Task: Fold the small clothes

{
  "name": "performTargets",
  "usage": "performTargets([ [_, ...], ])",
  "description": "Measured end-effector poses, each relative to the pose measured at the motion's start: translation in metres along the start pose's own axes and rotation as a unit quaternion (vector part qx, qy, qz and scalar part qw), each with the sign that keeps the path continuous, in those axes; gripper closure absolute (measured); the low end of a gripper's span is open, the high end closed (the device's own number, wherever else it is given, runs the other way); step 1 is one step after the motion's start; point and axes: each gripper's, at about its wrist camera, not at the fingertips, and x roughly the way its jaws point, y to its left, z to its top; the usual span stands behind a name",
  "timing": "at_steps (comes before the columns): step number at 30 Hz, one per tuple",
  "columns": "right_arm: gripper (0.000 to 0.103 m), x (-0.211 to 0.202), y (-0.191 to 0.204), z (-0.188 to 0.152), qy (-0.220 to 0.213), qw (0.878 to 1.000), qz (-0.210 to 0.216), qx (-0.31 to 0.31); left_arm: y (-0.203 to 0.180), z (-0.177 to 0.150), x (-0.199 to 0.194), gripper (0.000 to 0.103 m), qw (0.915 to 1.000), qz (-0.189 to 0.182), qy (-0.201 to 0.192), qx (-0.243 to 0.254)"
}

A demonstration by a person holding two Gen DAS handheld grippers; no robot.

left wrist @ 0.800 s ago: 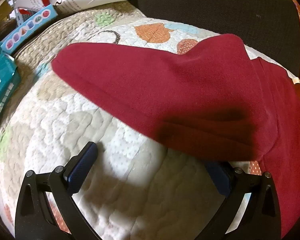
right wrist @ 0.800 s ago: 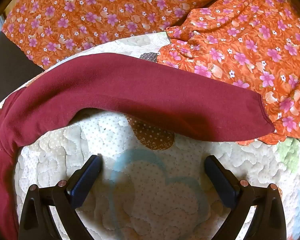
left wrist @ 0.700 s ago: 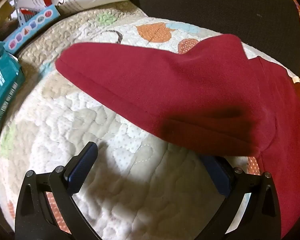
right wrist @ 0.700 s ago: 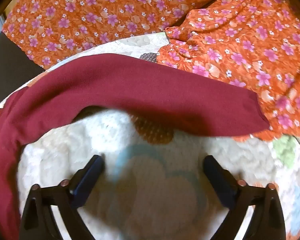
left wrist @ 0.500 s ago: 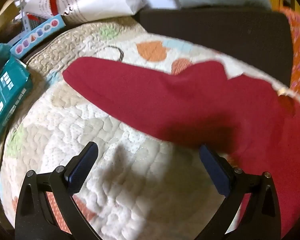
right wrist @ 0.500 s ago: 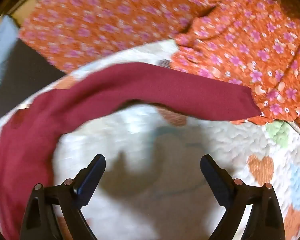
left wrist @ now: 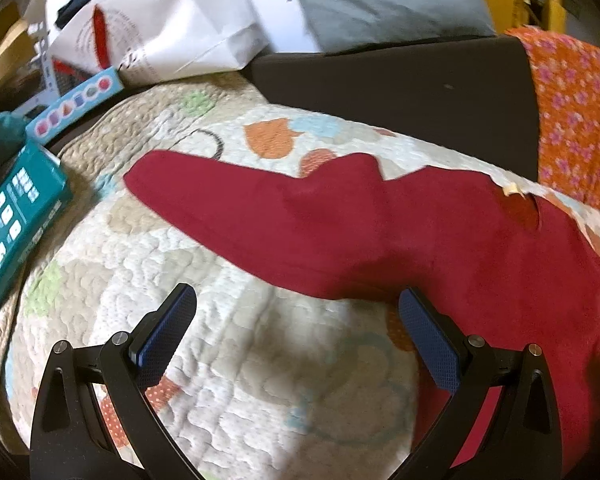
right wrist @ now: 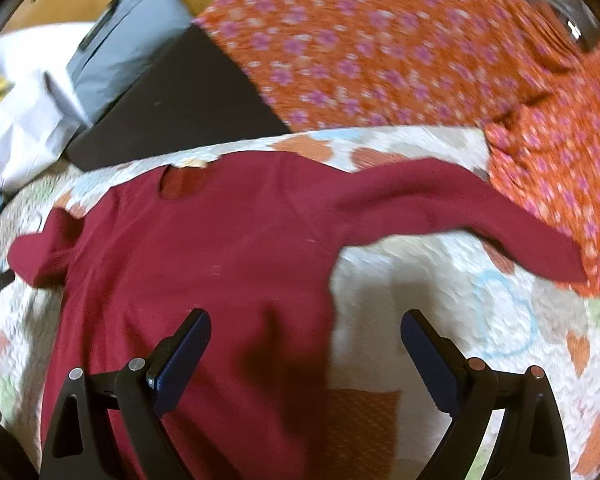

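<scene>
A dark red long-sleeved top [right wrist: 228,248] lies spread flat on a quilted patterned blanket [left wrist: 228,380], its sleeves stretched out to both sides. The left wrist view shows its left sleeve [left wrist: 260,216] and part of the body. My left gripper [left wrist: 300,332] is open and empty, above the blanket just below that sleeve. My right gripper [right wrist: 306,344] is open and empty, above the right edge of the top's body, below the right sleeve [right wrist: 480,212].
An orange flowered cloth [right wrist: 420,52] lies at the far right, touching the right sleeve's end. A dark cushion [left wrist: 400,92] sits behind the blanket. A teal box [left wrist: 12,216], a blue box [left wrist: 76,104], a white bag [left wrist: 168,28] and a grey bag [left wrist: 380,4] crowd the far left.
Both grippers have pulled back and risen, so more of the top shows. The right gripper has swung left over the body. Both stay open and the top has not moved.
</scene>
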Motion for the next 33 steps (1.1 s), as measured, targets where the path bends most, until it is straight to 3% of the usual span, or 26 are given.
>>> performTargets([
  [4, 0.008, 0.003, 0.016, 0.008, 0.005, 1.000, -0.001, -0.003, -0.011, 0.001, -0.005, 0.001, 0.9999, 0.002, -0.002, 0.016],
  [12, 0.008, 0.014, 0.027, 0.011, 0.020, 1.000, -0.008, 0.020, -0.032, 0.002, -0.009, 0.001, 0.9993, -0.031, 0.008, 0.020],
  [25, 0.008, 0.019, 0.020, 0.009, 0.028, 0.999, -0.005, 0.035, -0.091, -0.018, -0.018, 0.001, 0.9927, -0.077, 0.009, 0.093],
  [33, 0.008, 0.020, 0.021, 0.009, 0.031, 0.999, -0.004, 0.037, -0.101, -0.023, -0.014, 0.001, 0.9916, -0.084, 0.019, 0.096],
])
